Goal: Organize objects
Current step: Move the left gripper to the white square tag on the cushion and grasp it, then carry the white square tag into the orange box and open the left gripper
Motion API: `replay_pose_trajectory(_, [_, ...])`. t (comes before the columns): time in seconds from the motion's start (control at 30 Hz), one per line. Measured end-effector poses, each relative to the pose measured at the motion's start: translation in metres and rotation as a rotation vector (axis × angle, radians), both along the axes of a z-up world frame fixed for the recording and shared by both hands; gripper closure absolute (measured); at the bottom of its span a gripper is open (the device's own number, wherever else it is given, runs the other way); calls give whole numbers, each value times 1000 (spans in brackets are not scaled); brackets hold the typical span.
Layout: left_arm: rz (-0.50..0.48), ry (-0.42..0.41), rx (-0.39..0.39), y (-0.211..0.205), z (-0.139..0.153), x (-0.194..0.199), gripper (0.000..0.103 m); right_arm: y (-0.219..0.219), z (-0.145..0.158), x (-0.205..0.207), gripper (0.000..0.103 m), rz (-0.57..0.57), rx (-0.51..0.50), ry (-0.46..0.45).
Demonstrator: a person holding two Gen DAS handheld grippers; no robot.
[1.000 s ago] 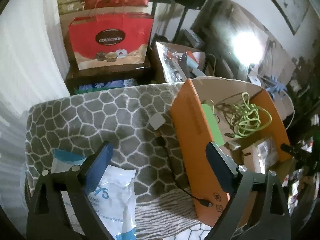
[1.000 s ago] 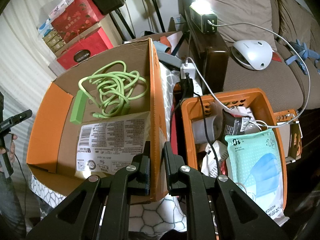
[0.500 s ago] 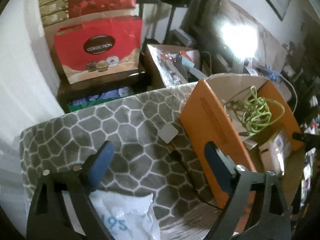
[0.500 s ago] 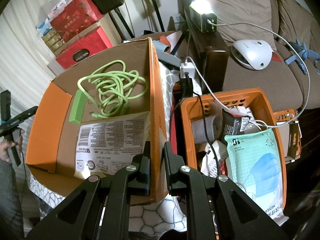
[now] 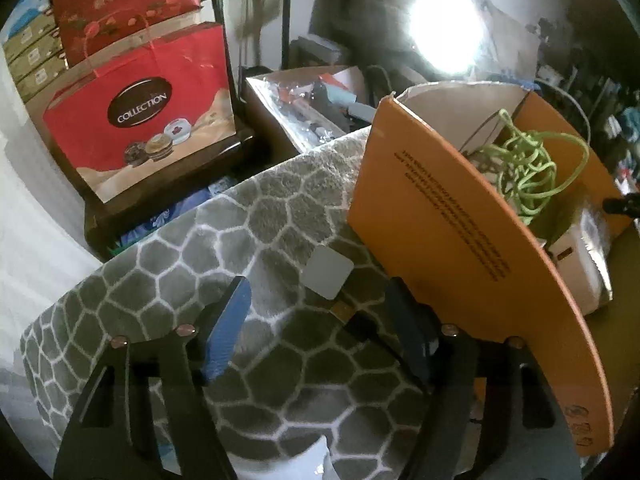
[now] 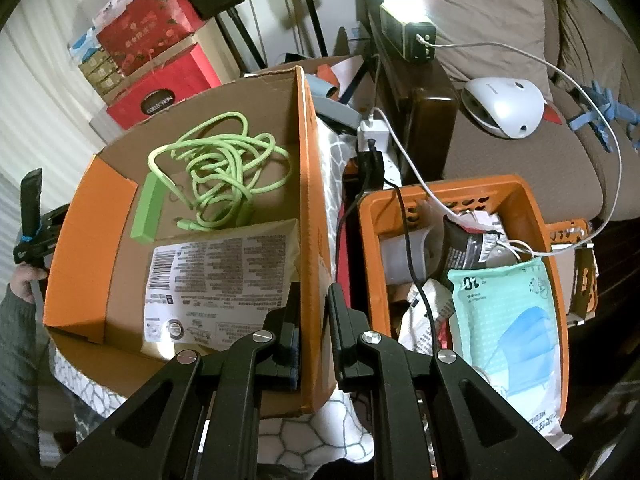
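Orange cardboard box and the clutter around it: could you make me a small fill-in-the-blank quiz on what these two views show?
1. The right tool is shut on the wall of the orange cardboard ____.
2. The tangled cable lying inside it is coloured ____.
3. The red gift bag carries the printed word ____.
4. The face-mask pack lies in the orange plastic ____.

Missing words: box; green; COLLECTION; basket
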State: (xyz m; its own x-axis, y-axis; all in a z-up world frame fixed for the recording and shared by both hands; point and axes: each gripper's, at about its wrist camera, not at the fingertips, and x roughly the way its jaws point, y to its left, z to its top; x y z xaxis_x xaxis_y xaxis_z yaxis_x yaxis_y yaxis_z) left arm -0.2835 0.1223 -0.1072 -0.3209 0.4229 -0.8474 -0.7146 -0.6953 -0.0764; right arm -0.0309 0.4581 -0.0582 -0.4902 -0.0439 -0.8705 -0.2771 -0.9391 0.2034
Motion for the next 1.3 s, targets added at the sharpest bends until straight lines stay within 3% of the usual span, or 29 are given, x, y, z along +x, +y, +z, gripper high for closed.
replay_pose_trajectory(0.17, [-20, 17, -30, 8, -6, -2, 52, 0, 0, -1, 91, 1, 2, -5])
replay_pose_trajectory(0.23, [-29, 9, -38, 10, -9, -3, 73, 0, 0, -2, 91, 1, 3, -7])
replay_pose_trajectory(0.3, [-28, -12, -31, 9, -11, -5, 82, 0, 0, -2, 91, 0, 2, -7])
replay_pose_trajectory(0.5, [4, -18, 46, -5, -2, -8, 83, 0, 1, -3, 91, 1, 2, -6])
replay_pose_trajectory(0.73, [26, 2, 133, -22, 29, 0, 83, 0, 0, -3, 91, 0, -2, -4])
replay_pose_trajectory(1.3, [-103, 86, 211, -1, 104, 84, 83, 4, 0, -3, 91, -8, -30, 12])
